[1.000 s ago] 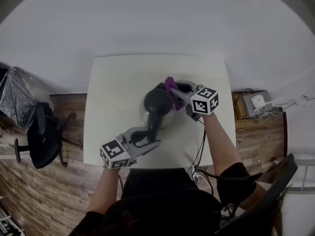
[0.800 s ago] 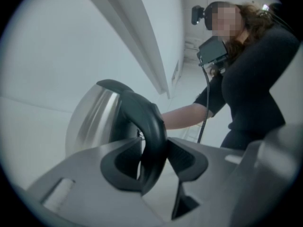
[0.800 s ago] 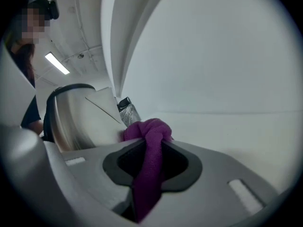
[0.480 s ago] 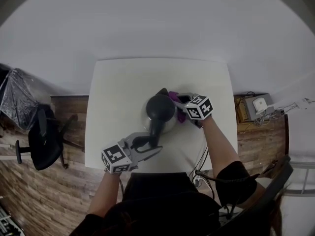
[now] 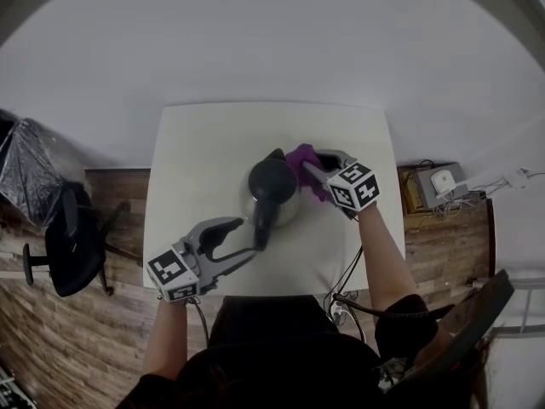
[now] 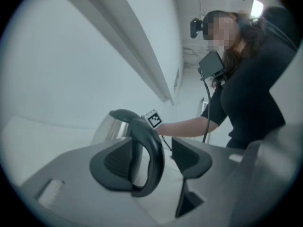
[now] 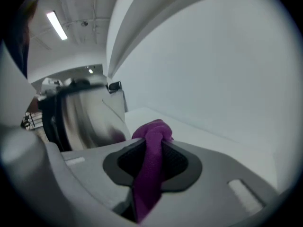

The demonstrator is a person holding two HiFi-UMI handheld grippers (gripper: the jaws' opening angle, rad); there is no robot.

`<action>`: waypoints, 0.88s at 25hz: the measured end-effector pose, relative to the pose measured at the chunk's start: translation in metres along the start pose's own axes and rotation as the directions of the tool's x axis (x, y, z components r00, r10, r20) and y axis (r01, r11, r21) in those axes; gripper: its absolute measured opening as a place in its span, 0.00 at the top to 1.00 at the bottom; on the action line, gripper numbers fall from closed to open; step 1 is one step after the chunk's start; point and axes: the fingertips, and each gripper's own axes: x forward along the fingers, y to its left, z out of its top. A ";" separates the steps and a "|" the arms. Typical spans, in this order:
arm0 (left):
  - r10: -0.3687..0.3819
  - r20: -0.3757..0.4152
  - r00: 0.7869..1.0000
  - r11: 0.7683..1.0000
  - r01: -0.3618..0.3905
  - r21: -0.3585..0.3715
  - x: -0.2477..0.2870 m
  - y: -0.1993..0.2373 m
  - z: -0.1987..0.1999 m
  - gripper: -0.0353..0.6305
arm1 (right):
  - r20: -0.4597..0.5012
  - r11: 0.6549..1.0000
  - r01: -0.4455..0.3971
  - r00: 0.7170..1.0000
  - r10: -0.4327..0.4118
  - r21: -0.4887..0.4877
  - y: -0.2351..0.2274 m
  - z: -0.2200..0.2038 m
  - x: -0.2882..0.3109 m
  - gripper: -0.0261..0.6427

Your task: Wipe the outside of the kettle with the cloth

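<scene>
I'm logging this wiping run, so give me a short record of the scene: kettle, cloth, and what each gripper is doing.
kettle: upright on the white table, metal body, black lid
cloth: purple, close beside the kettle's body; contact unclear
left gripper: jaws have just been opening; the handle stands between them, not clamped
right gripper: shut on the cloth

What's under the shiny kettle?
The kettle stands on the white table. Its own body covers the spot beneath, so whether a base sits there cannot be seen.
</scene>
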 end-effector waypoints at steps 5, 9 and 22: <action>0.103 0.076 0.992 0.979 -0.115 0.166 -0.016 0.008 0.067 0.57 | 0.283 0.993 -0.111 0.954 0.096 0.040 0.038 0.091 -0.074 0.83; 0.087 0.121 0.989 0.959 -0.116 0.257 0.015 0.002 0.111 0.55 | 0.391 0.978 -0.193 0.896 0.209 -0.081 0.096 0.144 -0.118 0.83; -0.195 0.074 0.978 0.944 0.166 0.286 0.049 -0.078 0.094 0.74 | 0.449 0.801 -0.541 0.667 0.595 -0.257 0.234 0.158 -0.166 0.81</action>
